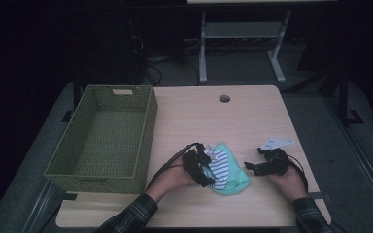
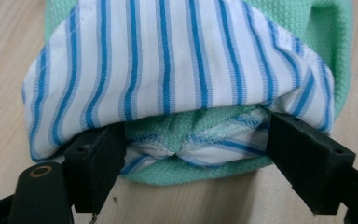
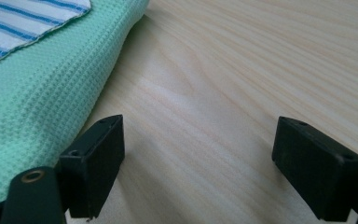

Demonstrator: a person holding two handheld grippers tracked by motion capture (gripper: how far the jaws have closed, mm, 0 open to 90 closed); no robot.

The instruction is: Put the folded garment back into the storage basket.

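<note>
Lying folded on the wooden table (image 1: 252,121), toward its near edge and between the two hands: a small garment (image 1: 226,170) of mint-green waffle knit with a white, blue-striped layer on top (stripes running away from the left gripper's camera). Set at the garment's left edge, the left gripper (image 1: 208,167), jaws spread wide; seen in the left gripper view with the bunched fold of the garment (image 2: 186,93) sitting between the black jaws, the cloth reaching both of them at the sides, no squeeze to be seen. Resting just off the garment's right side, the right gripper (image 1: 249,167), jaws likewise standing wide with nothing but bare tabletop between them; in the right gripper view the green edge of the garment (image 3: 37,107) passing close by one jaw, touching or not impossible to tell. Standing on the left part of the table, well apart from the garment, an open green woven basket (image 1: 145,131). Plaid sleeves at the bottom of the high view.
</note>
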